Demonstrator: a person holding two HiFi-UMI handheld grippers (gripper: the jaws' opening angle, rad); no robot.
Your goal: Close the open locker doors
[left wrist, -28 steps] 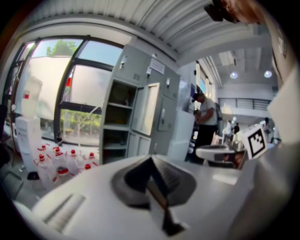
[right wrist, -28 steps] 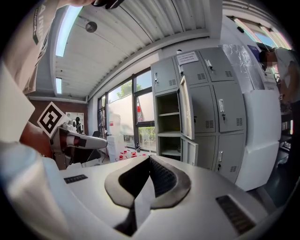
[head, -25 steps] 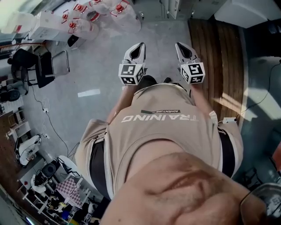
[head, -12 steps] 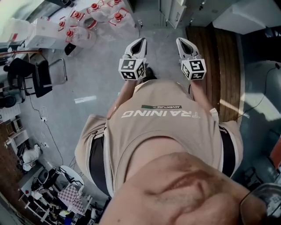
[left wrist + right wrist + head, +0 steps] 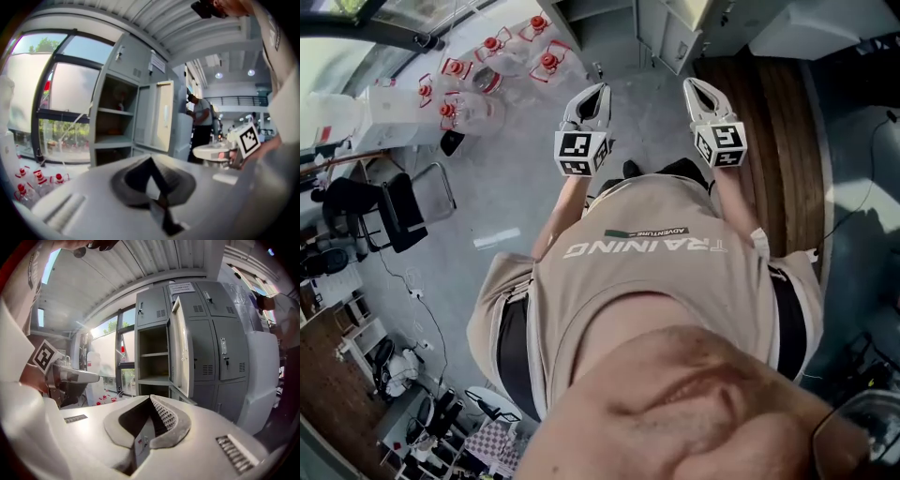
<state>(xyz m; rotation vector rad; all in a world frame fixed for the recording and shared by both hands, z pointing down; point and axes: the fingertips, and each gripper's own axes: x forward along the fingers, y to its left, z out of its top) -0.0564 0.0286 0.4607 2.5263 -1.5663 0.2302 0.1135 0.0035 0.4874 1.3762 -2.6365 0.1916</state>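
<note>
The grey lockers (image 5: 211, 338) stand ahead, some way off. One tall door (image 5: 180, 348) hangs open and shows a compartment with shelves (image 5: 152, 357). In the left gripper view the same open door (image 5: 159, 115) stands beside the shelved compartment (image 5: 115, 122). In the head view the lockers (image 5: 670, 28) are at the top edge. My left gripper (image 5: 598, 90) and right gripper (image 5: 692, 84) are held out in front of my chest, both shut and holding nothing. Neither touches a door. Their jaw tips meet in the left gripper (image 5: 150, 159) and right gripper (image 5: 151, 398) views.
Water bottles with red caps (image 5: 487, 56) stand on the floor at the left. A black chair (image 5: 384, 211) is farther left. A strip of wooden floor (image 5: 778, 122) runs on the right. A person (image 5: 201, 117) stands beside the lockers, and a white bulky unit (image 5: 262, 376) is to their right.
The lockers and bottles have slid further into the top of the head view as I walk towards them. Both grippers stay shut in front of me.
</note>
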